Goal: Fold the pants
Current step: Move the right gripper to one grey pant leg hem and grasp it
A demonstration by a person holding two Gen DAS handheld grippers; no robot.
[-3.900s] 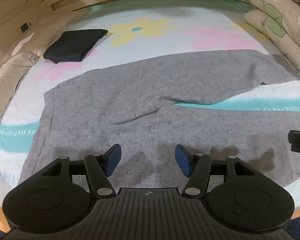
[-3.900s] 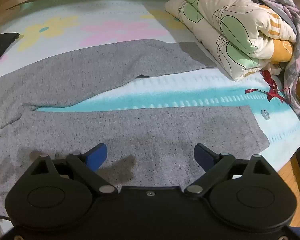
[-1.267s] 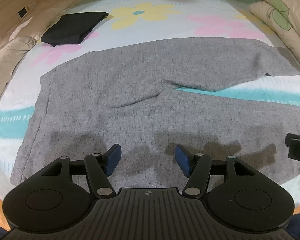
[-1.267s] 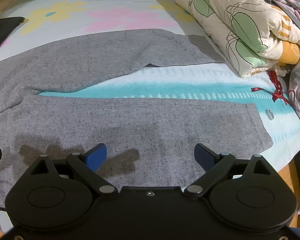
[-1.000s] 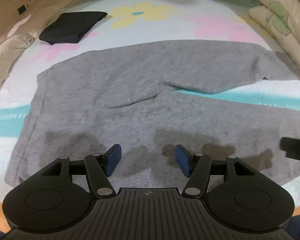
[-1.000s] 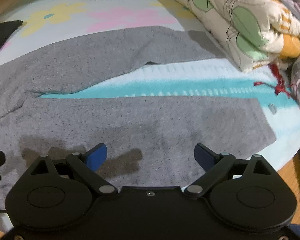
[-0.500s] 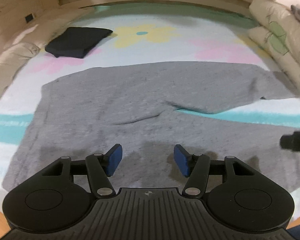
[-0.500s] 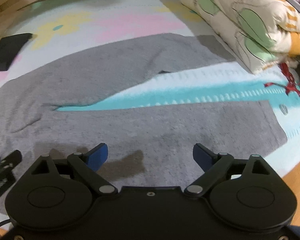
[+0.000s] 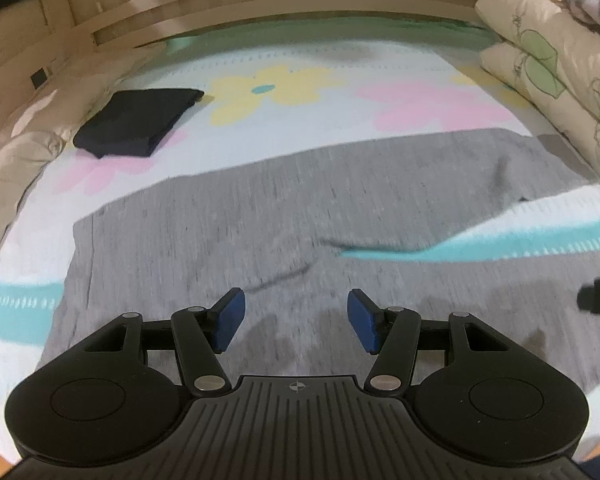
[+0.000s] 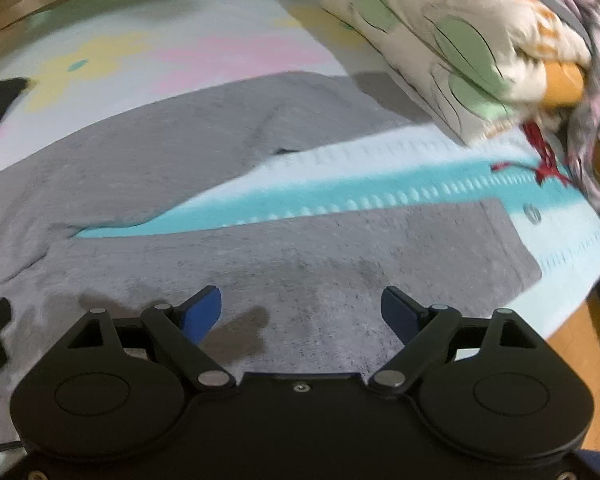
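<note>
The grey pants (image 9: 228, 216) lie flat, legs spread, beside the folded black garment (image 9: 136, 122). Soft and limp, they should pinch best at hem or waistband. Left gripper (image 9: 296, 320) and right gripper (image 10: 302, 312) hover wide, empty.

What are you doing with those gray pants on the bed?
A person is about to fold the gray pants, which lie spread flat on the flowery bed sheet with the two legs apart. The left gripper and right gripper are both open above the near leg, holding nothing. No fold has been made yet. A folded dark cloth sits off to the far left, and bedding is piled on the right.
</note>
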